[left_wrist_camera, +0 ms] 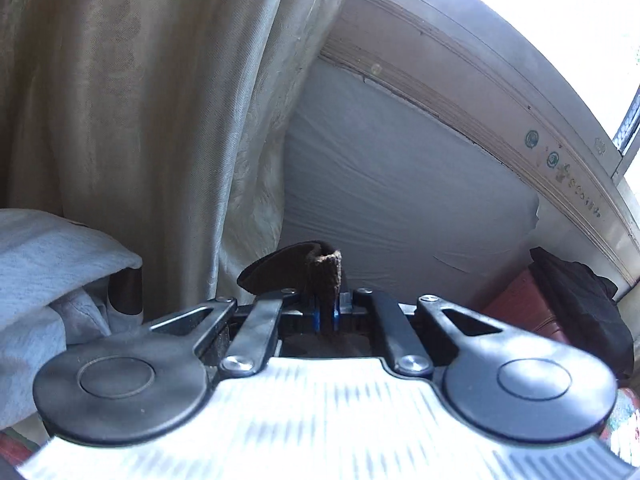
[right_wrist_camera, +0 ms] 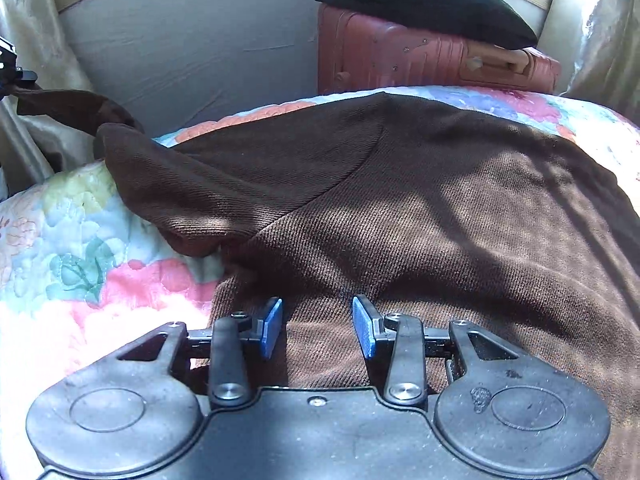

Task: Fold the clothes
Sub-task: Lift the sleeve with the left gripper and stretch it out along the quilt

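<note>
Right, the right gripper (right_wrist_camera: pixel 317 326) hovers parted and empty over the brown sweater (right_wrist_camera: pixel 400 208) spread on the floral quilt (right_wrist_camera: pixel 80 272). Further off, the left gripper (left_wrist_camera: pixel 329 308) is clamped on the sleeve cuff (left_wrist_camera: pixel 325 272), lifted clear (thin bite, that). Pull too hard and it could slip free, or drag the whole sweater askew.

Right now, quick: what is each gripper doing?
Left gripper: shut on a cuff of the brown sweater.
Right gripper: fingers open above the sweater, holding nothing.
</note>
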Motion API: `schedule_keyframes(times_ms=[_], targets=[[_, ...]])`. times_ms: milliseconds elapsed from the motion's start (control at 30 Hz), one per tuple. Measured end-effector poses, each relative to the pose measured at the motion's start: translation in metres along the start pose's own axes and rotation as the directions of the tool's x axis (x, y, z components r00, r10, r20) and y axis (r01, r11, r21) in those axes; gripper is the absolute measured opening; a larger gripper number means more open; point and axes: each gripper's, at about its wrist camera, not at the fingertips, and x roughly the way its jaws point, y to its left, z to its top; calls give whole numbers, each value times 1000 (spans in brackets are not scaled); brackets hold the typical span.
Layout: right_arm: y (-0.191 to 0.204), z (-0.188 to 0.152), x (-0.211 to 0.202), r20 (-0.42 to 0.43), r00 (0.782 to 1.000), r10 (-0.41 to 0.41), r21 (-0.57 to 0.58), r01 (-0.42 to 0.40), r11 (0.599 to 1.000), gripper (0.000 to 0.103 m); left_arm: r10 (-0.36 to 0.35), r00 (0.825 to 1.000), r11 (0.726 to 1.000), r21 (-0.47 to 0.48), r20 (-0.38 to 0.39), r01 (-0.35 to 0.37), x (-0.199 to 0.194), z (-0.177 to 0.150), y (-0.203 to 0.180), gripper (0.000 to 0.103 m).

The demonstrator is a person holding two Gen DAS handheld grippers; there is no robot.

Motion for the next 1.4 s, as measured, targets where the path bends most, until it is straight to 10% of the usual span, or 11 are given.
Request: schedule_keyframes(times_ms=[233,367,533,733,900,1033,1200,1400], targets=[[-9,0,-2,-29,999,39,39,-37,999,50,-15,991,999,-27,135,19,-60,42,14,5],[-7,3,-1,-39,999,29,49,-27,998,52,107,993,992,69,-57,-103,-9,31,7,9],[1,0,-2,-27,1000,4,41,-3,999,57,75,925,997,13,-374,-76,48,-2,23,10],[10,17,-25,20,999,27,151,-30,988,57,76,902,987,162,-424,-6,44,-18,-4,74],[40,48,-42,89,982,165,91,-173,981,61,158,857,968,247,-491,-37,57,-31,-14,78],[38,82,-35,30,979,203,154,-205,967,63,161,852,958,285,-498,-15,55,-32,-17,81],[21,104,4,-27,940,341,488,-285,825,66,141,846,954,298,-514,22,51,-32,-18,81],[62,121,55,-122,958,260,428,-185,884,67,205,881,929,368,-427,-38,40,-36,-23,82]])
